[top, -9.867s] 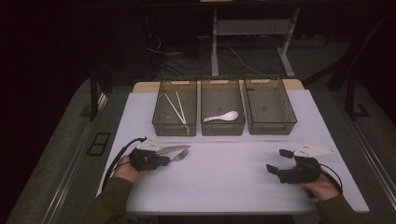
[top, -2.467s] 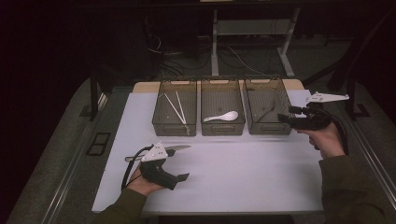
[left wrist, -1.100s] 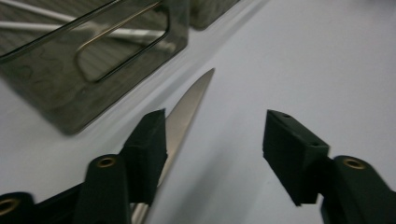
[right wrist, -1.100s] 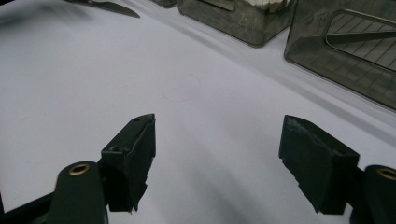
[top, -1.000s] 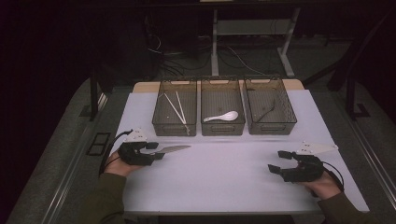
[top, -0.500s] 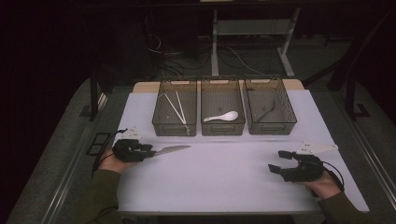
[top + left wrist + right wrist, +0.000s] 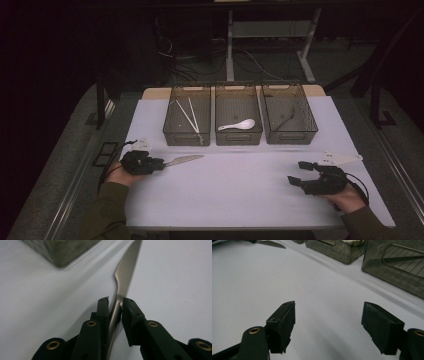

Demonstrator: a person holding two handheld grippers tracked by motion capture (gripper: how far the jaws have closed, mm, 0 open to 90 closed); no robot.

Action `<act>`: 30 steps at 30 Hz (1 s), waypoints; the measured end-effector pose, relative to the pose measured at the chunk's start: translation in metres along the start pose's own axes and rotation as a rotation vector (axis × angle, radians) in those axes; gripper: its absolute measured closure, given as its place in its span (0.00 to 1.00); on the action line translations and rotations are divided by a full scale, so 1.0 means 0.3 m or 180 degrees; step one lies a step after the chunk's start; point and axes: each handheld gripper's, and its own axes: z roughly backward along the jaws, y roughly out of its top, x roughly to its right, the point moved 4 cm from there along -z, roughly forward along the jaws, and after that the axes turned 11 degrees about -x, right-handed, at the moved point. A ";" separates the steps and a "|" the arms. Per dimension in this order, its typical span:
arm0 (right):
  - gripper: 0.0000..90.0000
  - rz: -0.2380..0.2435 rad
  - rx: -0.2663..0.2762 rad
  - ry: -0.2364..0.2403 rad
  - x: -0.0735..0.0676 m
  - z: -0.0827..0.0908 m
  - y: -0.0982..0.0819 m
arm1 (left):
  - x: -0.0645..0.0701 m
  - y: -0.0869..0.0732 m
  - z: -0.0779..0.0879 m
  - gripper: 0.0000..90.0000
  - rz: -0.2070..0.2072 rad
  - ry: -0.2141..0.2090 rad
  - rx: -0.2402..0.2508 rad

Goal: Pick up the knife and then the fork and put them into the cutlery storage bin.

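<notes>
Currently the left gripper [image 7: 159, 163] lies low on the white table cover [image 7: 240, 200], in front of the left bin [image 7: 187, 121], which serves as the landmark. Its jaws have just been closing and now clamp the handle of a table knife [image 7: 119, 300]; the pads [image 7: 103, 308] press the metal from both sides. The knife rests on the cover just in front of the left bin, blade pointing toward the middle of the table, well apart from the bin wall. Inside the left bin lie two chopsticks [image 7: 190, 115]. The middle bin [image 7: 238, 120], beside it, holds a white spoon [image 7: 237, 125]; the right bin [image 7: 289, 118] holds a dark utensil [image 7: 284, 121]. The right gripper [image 7: 299, 174] rests far to the right of the left bin, near the table's front edge, jaws spread wide with nothing between them.
</notes>
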 end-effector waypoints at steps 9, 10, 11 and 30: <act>0.30 0.0017 0.0005 -0.0010 0.001 0.002 0.000 | 0.040 0.005 -0.001 0.86 -0.0138 -0.0037 -0.0143; 0.30 0.0019 0.0000 -0.0010 0.001 0.002 0.000 | 0.046 0.008 -0.003 0.84 -0.0154 -0.0020 -0.0149; 0.30 0.0020 -0.0002 -0.0012 0.001 0.001 0.000 | 0.047 0.009 -0.001 0.83 -0.0173 0.0000 -0.0187; 0.30 0.0027 -0.0019 0.0011 -0.002 -0.002 0.000 | 0.075 0.015 -0.001 0.88 -0.0201 0.0228 -0.0255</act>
